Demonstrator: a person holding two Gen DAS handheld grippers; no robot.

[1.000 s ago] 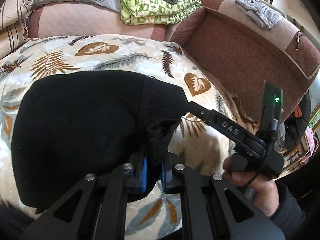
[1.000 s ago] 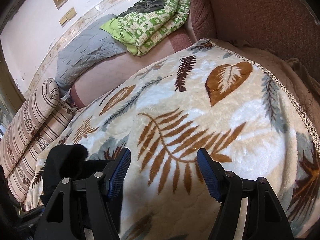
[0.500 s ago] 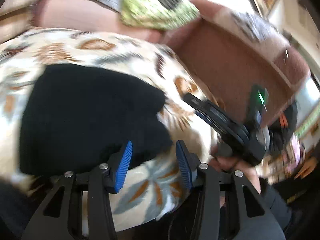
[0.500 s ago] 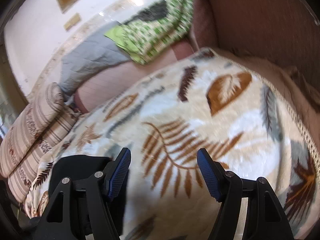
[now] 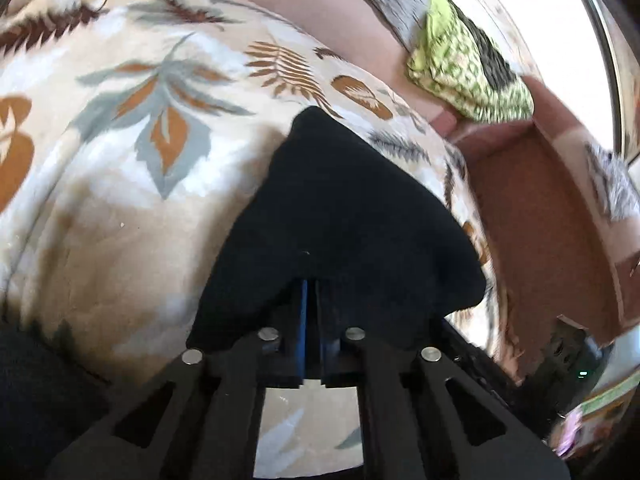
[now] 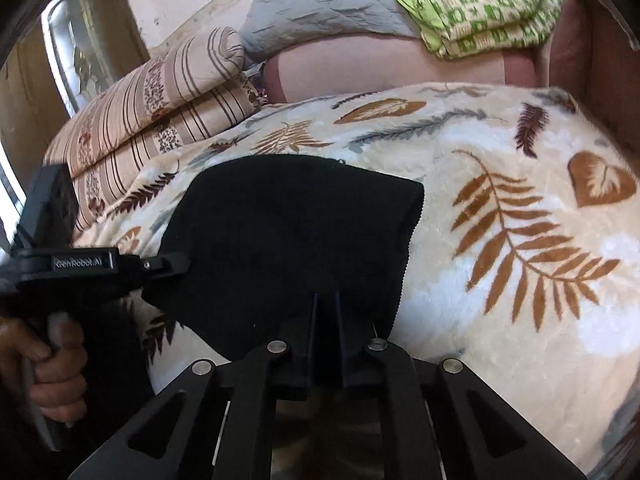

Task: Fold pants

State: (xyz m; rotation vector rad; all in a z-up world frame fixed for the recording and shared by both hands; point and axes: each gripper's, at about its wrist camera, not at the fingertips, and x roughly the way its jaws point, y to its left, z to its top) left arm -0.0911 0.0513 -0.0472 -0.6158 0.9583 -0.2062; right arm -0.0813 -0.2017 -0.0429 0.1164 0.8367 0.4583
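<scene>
- Up close from the left wrist: black pants [image 5: 344, 216] bunched on a leaf-print blanket [image 5: 120, 200], near edge draped over the left gripper [image 5: 310, 292]; jaws just closed together, clamped on that edge. Green patterned cloth [image 5: 468, 76] on the sofa back beyond.
- Then from the right wrist: same pants [image 6: 288, 232] folded on the blanket [image 6: 520, 240]; right gripper [image 6: 325, 304] just closed, pinching the near hem. Left gripper [image 6: 176, 262] at the pants' left edge, gripped by a hand [image 6: 48, 364]. Striped cushions [image 6: 152, 112] behind.
</scene>
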